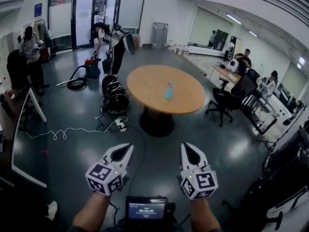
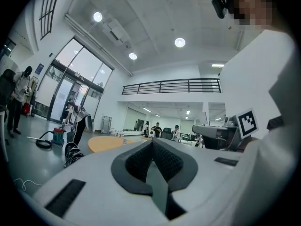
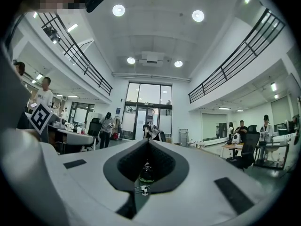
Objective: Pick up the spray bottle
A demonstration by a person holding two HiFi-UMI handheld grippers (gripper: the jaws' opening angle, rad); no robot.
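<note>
Fingers (image 1: pixel 112 153) pointed, white; teal spray bottle (image 1: pixel 169 91)

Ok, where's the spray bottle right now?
In the head view, the spray bottle stands upright near the middle of the round wooden table, straight ahead across the floor, with the black office chair off to the table's right.

Open dark-grey glossy floor (image 1: pixel 159 151) straight ahead, up to the round orange-brown wooden table (image 1: pixel 145 87). Left of its black pedestal base (image 1: pixel 157 122), blocking that side: white power strip (image 1: pixel 120 125) with looping white cable (image 1: pixel 72 130), black coiled hoses (image 1: pixel 116 98). To the right: black swivel office chair (image 1: pixel 224 100). Bare tabletop all round the pale-blue plastic spray bottle (image 1: pixel 169 91).
</note>
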